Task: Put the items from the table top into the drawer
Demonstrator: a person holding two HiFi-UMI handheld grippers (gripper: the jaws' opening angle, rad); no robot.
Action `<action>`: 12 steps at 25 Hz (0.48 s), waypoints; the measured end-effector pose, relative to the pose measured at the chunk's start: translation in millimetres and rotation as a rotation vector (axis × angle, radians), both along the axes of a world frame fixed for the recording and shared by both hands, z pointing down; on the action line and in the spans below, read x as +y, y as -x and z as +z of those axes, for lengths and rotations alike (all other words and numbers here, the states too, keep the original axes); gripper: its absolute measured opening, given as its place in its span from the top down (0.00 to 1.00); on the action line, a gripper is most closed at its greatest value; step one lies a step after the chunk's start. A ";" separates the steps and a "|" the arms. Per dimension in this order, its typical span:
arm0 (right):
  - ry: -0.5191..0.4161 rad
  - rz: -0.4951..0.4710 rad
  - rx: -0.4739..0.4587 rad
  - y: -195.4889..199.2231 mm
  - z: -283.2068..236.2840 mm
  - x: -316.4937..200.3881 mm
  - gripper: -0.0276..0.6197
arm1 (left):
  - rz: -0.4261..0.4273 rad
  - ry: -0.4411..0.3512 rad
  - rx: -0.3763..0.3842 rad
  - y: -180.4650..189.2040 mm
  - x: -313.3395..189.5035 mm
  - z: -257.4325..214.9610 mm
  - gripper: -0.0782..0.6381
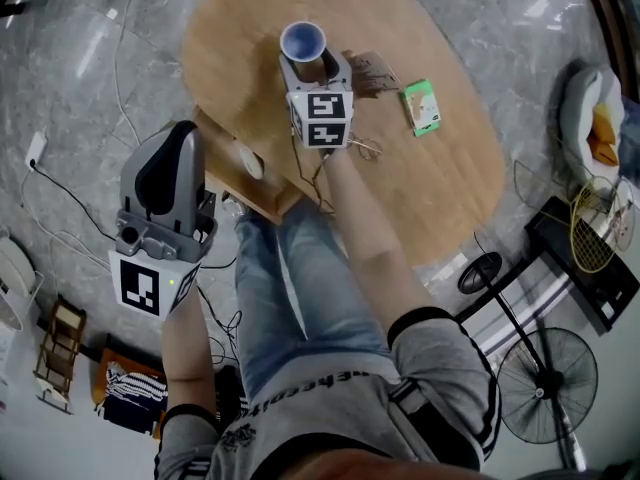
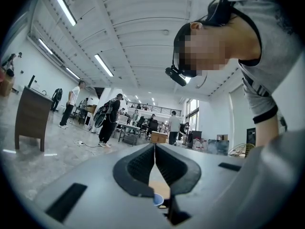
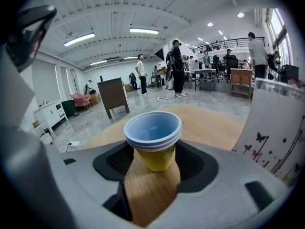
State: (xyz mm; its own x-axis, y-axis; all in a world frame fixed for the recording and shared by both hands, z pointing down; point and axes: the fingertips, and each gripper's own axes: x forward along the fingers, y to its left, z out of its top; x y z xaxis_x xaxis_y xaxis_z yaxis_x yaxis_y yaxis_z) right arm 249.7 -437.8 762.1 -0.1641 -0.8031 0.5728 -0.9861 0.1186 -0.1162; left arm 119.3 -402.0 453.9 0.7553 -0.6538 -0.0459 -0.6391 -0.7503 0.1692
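A stack of paper cups, blue inside and yellow at the base, stands upright on the oval wooden table. My right gripper has a pad against each side of the stack, shut on it; from the head view the cups sit at that gripper's tip. A green box and a brown packet lie to the cups' right. The open wooden drawer juts from the table's left edge. My left gripper hangs beside it over the floor, shut and empty.
A white card printed with butterflies stands close at the right in the right gripper view. Cables trail over the marble floor. A standing fan and a racket are at the right. The person's legs are under the table's near edge.
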 end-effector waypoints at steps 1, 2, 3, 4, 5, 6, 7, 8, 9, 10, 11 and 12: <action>-0.005 0.004 -0.003 -0.8 -1.7 2.0 0.54 | 0.002 0.000 0.000 0.5 1.0 -0.2 0.87; -0.011 0.008 -0.006 -1.4 -4.0 4.1 0.54 | 0.004 -0.001 0.002 1.4 1.9 -1.0 0.87; -0.016 0.011 -0.009 -1.5 -6.9 6.6 0.54 | 0.005 -0.003 0.003 2.7 3.0 -2.3 0.87; -0.021 0.013 -0.013 -0.9 -10.4 9.5 0.55 | 0.005 -0.006 0.004 4.4 4.3 -4.0 0.87; -0.026 0.015 -0.017 0.2 -14.1 12.8 0.55 | 0.005 -0.009 0.005 6.5 5.8 -5.9 0.87; -0.032 0.017 -0.021 1.8 -18.2 16.1 0.55 | 0.004 -0.012 0.006 8.6 7.6 -7.7 0.87; -0.039 0.018 -0.027 3.8 -22.4 19.4 0.55 | 0.004 -0.015 0.008 10.9 9.5 -9.4 0.87; -0.047 0.019 -0.033 6.2 -26.8 22.7 0.55 | 0.004 -0.017 0.010 13.2 11.5 -11.0 0.87; -0.054 0.020 -0.039 9.1 -31.3 26.2 0.55 | 0.004 -0.019 0.011 15.8 13.7 -12.6 0.87; -0.062 0.020 -0.046 12.8 -35.9 29.9 0.55 | 0.004 -0.021 0.012 18.7 16.2 -14.4 0.87; -0.069 0.017 -0.051 17.1 -40.4 33.8 0.55 | 0.004 -0.023 0.013 21.9 18.8 -16.2 0.87; -0.077 0.012 -0.053 21.9 -44.3 37.9 0.55 | 0.003 -0.025 0.015 25.4 21.5 -17.8 0.87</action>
